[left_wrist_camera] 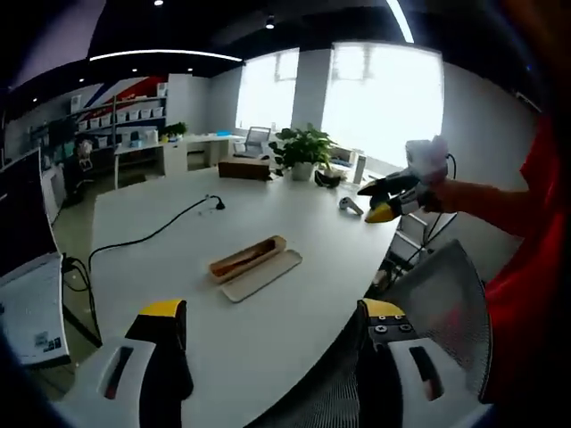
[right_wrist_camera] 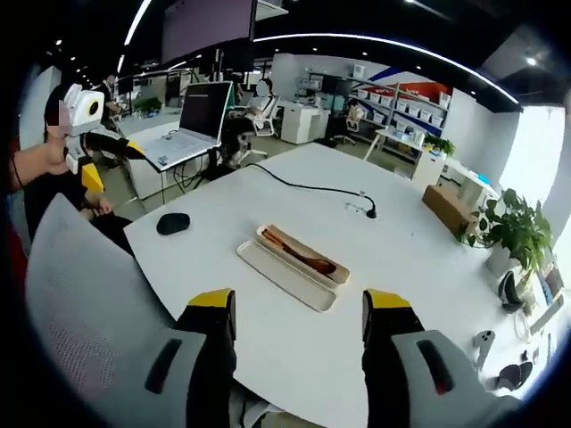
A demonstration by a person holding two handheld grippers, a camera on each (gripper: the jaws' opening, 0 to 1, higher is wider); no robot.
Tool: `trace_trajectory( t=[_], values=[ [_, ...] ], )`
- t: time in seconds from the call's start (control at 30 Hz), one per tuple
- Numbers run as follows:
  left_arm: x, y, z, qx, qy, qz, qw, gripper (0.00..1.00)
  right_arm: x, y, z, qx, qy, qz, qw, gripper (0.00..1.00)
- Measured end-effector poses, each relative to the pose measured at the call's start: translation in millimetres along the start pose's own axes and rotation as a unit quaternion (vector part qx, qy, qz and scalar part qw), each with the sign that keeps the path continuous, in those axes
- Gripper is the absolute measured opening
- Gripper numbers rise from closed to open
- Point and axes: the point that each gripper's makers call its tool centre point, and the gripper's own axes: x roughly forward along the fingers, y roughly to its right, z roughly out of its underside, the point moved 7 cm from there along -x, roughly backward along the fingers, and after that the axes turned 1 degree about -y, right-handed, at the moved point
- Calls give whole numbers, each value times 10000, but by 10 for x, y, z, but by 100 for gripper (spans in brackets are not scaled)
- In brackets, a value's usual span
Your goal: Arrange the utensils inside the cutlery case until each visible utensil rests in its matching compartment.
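Claws: we see left claw (left_wrist_camera: 272, 325) and right claw (right_wrist_camera: 299, 312) both spread wide, grasping nothing
Utensils (right_wrist_camera: 303, 256): thin wooden pieces in the cutlery case (right_wrist_camera: 268, 236); we judge them light, stiff, best pinched mid-handle
Lid (right_wrist_camera: 285, 276): flat on the table (right_wrist_camera: 401, 294), touching the case

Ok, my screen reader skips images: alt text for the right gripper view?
An open cutlery case holding wooden utensils lies beside its lid on a white table, beyond the open right gripper. A black mouse sits left.

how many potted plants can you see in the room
2 at least: a leafy green potted plant at the white oval table's far end, and a small shelf plant. Others may be hidden.
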Motion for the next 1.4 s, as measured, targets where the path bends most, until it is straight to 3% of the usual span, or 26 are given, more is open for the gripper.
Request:
trace_trajectory(
  t=[0.07, 0.13, 0.2, 0.27, 0.47, 0.67, 0.83, 1.0, 1.13, 1.4],
  values=[
    [101, -10, 10, 84, -33, -61, 9999, 79, 57, 69, 50, -211, -47, 45, 9998, 51],
    [192, -21, 16, -26, -19, -114, 9999, 79, 99, 93, 135, -160, -261, -42, 9995, 51],
    [263, -8, 22, -303, 5, -98, 9995, 79, 139, 109, 176, 11, -129, -192, 9997, 51],
    [315, 0, 24, -192, 116, -57, 9997, 78, 205, 135, 222, 88, -106, -277, 9995, 51],
    [519, -55, 101, -62, -112, -11, 9999, 76, 339, 104, 231, -83, -82, -433, 9990, 52],
    [618, -158, 68, 34, -168, -26, 9998, 76, 365, 204, 278, -283, -239, -321, 9988, 50],
    [701, -210, 106, 44, -314, -17, 9995, 76, 346, 352, 366, -93, -363, -35, 9993, 45],
    [813, -264, 150, 106, -519, -2, 9986, 72, 337, 364, 404, 16, -402, -40, 9992, 44],
    [923, -270, 142, -59, -430, 178, 9989, 72, 402, 357, 438, -169, -501, -211, 9984, 44],
    [1126, -279, 158, 39, -507, 191, 9985, 72, 564, 390, 504, -250, -603, -484, 9967, 47]
  ],
)
